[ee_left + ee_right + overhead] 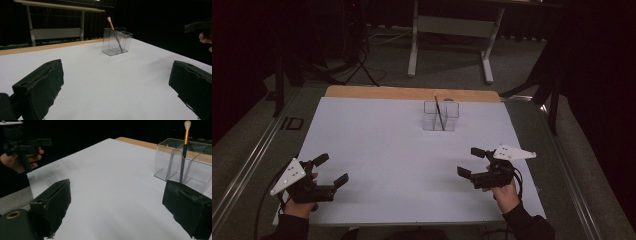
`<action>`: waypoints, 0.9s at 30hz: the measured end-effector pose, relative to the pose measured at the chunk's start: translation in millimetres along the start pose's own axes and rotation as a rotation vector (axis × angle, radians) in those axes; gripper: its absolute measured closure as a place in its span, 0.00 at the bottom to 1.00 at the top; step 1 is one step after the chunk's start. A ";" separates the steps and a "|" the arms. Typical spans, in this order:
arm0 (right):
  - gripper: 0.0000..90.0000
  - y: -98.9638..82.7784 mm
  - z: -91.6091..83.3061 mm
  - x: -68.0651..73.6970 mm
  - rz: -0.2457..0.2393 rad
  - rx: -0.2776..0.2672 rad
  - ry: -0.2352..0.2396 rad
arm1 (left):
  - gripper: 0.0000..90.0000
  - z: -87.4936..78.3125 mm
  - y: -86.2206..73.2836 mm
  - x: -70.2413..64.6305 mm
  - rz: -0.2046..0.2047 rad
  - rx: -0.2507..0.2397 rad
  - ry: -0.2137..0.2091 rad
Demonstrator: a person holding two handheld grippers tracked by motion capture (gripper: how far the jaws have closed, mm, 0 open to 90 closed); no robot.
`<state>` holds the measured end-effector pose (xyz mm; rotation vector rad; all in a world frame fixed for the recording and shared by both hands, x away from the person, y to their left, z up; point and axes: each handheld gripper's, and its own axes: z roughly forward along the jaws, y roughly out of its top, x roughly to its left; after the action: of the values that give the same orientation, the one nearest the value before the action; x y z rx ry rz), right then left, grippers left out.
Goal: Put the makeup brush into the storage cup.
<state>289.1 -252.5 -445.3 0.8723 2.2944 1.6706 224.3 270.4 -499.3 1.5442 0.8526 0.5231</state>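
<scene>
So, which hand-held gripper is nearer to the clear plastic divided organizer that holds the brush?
Right. The right hand-held gripper is in front of the clear plastic divided organizer, slightly to its right; the left hand-held gripper is far toward the table's near-left corner.

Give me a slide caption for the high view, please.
Two open claws, left claw and right claw, hover over a white table facing a clear holder with one brush.
</scene>
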 end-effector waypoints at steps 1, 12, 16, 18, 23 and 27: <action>0.09 -1.4 -1.4 0.2 0.010 -0.001 0.011 | 0.00 -0.1 0.1 -0.1 0.001 0.000 0.000; 0.10 -25.3 -5.6 -6.2 -0.002 0.009 0.043 | 0.00 0.1 0.1 -0.2 0.002 0.001 -0.003; 0.10 -32.1 -4.1 -9.0 -0.013 0.024 0.042 | 0.00 0.0 0.0 0.1 0.002 0.001 -0.004; 0.10 -36.7 -2.4 -10.2 -0.027 0.034 0.045 | 0.00 0.0 -0.1 0.2 0.002 0.001 -0.005; 0.10 -44.0 3.1 -13.3 -0.062 0.071 0.022 | 0.00 0.7 -0.3 0.3 0.003 0.001 -0.011; 0.10 -48.2 5.3 -17.6 -0.079 0.089 0.003 | 0.00 1.9 -0.8 0.2 0.007 0.009 -0.016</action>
<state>288.8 -267.5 -494.7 0.7860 2.3888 1.5494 225.7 269.3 -500.4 1.5583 0.8392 0.5115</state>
